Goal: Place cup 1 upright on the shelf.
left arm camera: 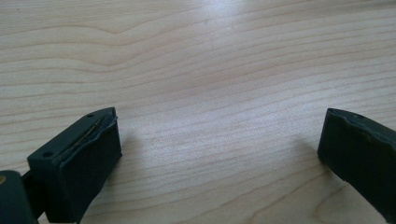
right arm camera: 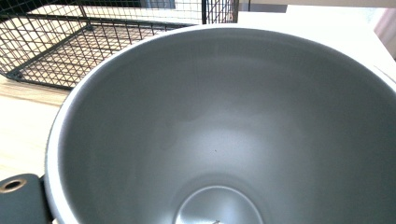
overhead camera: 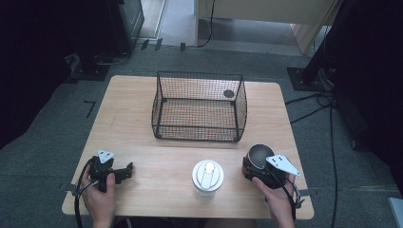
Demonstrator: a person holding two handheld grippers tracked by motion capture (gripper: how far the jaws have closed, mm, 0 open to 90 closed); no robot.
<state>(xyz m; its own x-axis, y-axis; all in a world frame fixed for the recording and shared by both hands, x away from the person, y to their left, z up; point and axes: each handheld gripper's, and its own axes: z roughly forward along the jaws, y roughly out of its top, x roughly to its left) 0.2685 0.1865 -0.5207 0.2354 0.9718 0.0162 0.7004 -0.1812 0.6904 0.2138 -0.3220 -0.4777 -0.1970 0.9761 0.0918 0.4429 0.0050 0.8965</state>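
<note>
A grey metal cup (overhead camera: 259,154) stands at the front right of the wooden table (overhead camera: 157,164). My right gripper (overhead camera: 257,165) is shut on it; in the right gripper view the cup's bare inside (right arm camera: 224,135) looms close, with one jaw against its outer wall at the lower left. A white lidded tumbler (overhead camera: 207,176) stands at the front centre, between the two hands. My left gripper (overhead camera: 125,171) rests at the front left, pointing right. Its jaws are wide open in the left gripper view (left arm camera: 219,144), with nothing but bare wood between them.
A black wire basket (overhead camera: 199,75) stands in the middle of the table towards the far side, and its near wall (right arm camera: 70,42) lies just beyond the cup. A small dark disc (overhead camera: 229,93) lies inside the basket at its back right. Cables run over the carpet around the table.
</note>
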